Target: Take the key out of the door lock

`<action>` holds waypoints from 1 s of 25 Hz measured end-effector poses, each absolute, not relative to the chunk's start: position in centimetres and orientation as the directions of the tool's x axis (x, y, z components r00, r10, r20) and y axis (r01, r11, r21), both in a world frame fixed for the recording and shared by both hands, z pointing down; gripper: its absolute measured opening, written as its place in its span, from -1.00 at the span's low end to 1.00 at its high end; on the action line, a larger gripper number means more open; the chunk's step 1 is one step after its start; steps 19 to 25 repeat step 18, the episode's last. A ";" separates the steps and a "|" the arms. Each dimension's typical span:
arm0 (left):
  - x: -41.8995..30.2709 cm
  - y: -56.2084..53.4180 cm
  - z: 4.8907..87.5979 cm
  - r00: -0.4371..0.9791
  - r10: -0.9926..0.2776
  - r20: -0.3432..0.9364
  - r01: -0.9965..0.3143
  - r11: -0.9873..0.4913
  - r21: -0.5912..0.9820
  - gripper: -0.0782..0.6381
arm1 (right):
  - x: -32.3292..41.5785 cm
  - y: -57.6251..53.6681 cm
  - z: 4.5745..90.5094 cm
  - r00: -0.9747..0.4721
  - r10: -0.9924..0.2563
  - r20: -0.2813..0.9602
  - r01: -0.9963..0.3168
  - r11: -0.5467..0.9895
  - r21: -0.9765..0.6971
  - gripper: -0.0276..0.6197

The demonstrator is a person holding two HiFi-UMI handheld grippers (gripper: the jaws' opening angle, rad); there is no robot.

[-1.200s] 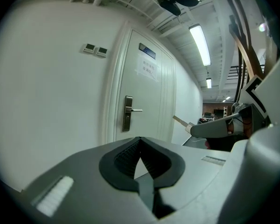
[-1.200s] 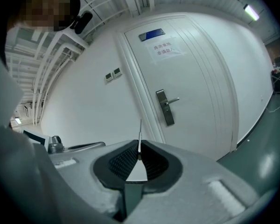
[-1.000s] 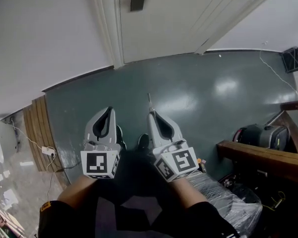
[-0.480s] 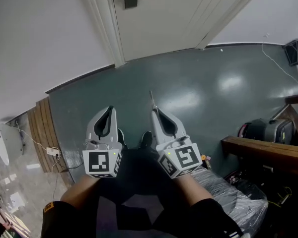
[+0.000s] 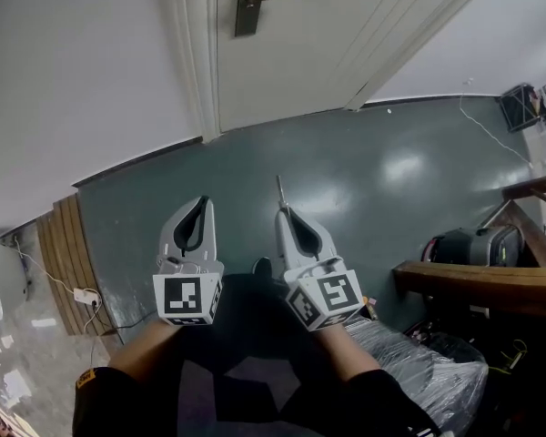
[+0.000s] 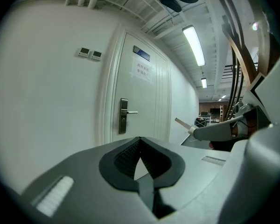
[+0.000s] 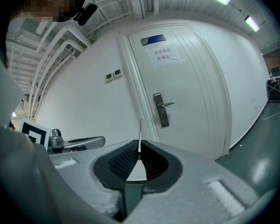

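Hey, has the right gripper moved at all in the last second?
No, not noticeably. In the head view the right gripper, shut on the key, sits about as far below the foot of the door frame as before.

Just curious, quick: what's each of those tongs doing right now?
Left tongs: closed, nothing in them.
Right tongs: closed on the key, well away from the door.

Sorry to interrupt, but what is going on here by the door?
A person stands back from the door, a gripper in each hand. The right gripper is shut on the key, its blade sticking out past the jaws, well away from the lock plate. The left gripper is shut and empty.
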State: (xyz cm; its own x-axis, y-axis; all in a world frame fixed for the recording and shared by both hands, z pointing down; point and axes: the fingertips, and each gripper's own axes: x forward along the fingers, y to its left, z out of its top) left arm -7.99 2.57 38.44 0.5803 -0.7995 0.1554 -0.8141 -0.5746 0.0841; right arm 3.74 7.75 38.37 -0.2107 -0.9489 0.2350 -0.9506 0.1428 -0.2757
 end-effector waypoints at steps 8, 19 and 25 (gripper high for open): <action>-9.3 1.3 39.2 0.586 -0.792 0.168 -0.810 -0.580 0.091 -0.73 | 2.2 6.7 39.2 -0.208 -0.940 0.271 -0.953 0.131 -0.274 -0.87; -8.9 0.8 39.6 0.597 -0.780 0.187 -0.801 -0.589 0.106 -0.73 | 2.6 5.9 39.6 -0.185 -0.938 0.293 -0.961 0.110 -0.255 -0.87; -8.9 0.8 39.6 0.597 -0.780 0.187 -0.801 -0.589 0.106 -0.73 | 2.6 5.9 39.6 -0.185 -0.938 0.293 -0.961 0.110 -0.255 -0.87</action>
